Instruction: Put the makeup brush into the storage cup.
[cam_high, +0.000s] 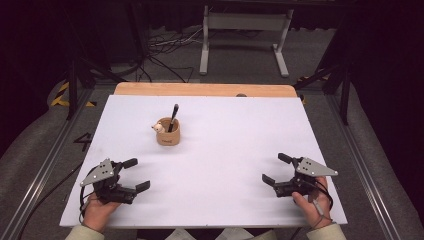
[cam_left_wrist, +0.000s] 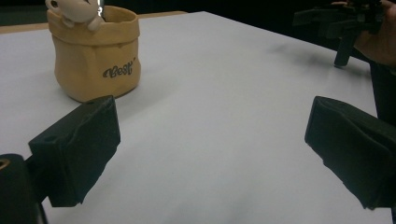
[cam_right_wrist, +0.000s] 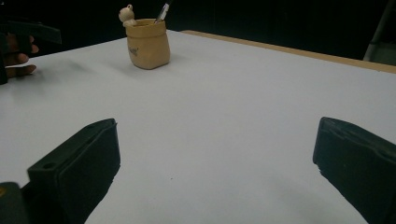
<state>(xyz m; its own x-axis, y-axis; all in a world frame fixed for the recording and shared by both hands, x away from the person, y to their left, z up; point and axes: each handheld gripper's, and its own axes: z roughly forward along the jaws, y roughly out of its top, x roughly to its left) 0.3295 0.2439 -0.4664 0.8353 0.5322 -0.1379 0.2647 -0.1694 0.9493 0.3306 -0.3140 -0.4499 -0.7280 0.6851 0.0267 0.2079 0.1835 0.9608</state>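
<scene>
Two grippers: left gripper (cam_high: 136, 174) and right gripper (cam_high: 276, 169), both jaws spread wide, holding nothing, low over the white table (cam_high: 225, 165). One tan pot (cam_high: 168, 133), left of centre, well apart from both, holds one black pen (cam_high: 173, 118). Beyond: dark floor, cables (cam_high: 165, 47).

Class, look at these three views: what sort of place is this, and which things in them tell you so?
Probably a lab or recording studio rather than a home. A bare white table stands among dark metal frames, loose cables trail over the grey floor, and each hand holds a gripper, left and right, near a lone pen pot.
</scene>
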